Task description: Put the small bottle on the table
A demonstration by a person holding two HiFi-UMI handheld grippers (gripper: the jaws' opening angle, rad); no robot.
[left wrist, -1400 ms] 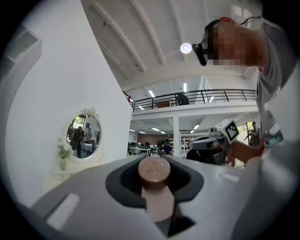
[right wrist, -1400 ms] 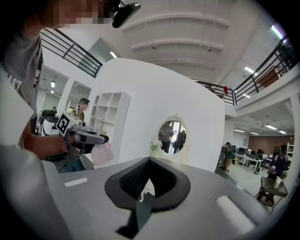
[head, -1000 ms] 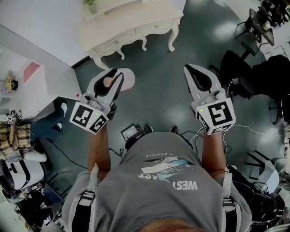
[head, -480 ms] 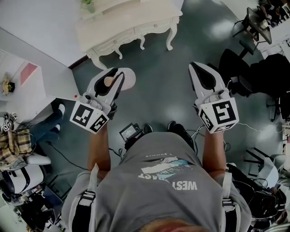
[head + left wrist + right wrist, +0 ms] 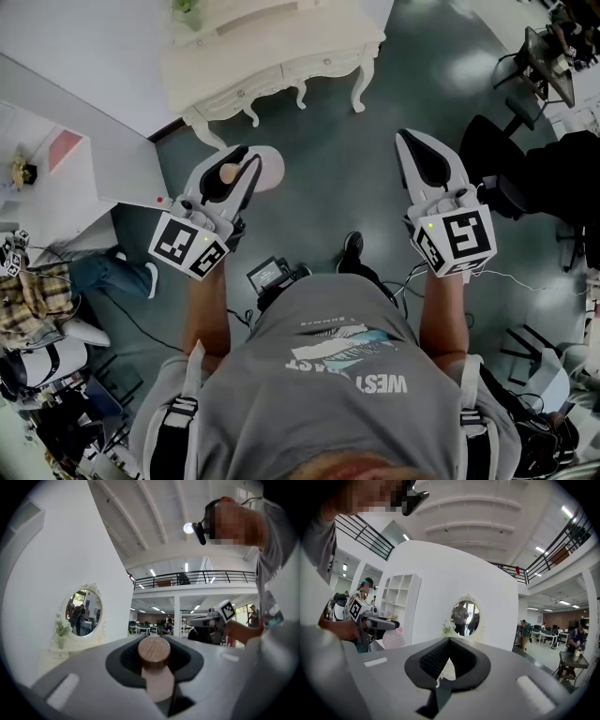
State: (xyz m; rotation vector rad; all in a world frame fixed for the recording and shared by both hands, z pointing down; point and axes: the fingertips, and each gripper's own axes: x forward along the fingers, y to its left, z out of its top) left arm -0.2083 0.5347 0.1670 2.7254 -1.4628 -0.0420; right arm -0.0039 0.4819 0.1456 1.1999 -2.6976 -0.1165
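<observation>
Small bottle [image 5: 153, 654] sat clamped between the jaws of the left hand-held gripper [image 5: 247, 155], short of the white counter [image 5: 272, 52], right hand-held gripper [image 5: 406, 138] stood closed, empty.

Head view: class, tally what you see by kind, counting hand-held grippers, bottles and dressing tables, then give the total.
Hand-held grippers: 2, the left hand-held gripper and the right hand-held gripper
Small bottle: 1, between the left one's jaws
White dressing table: 1
Total: 4
</observation>
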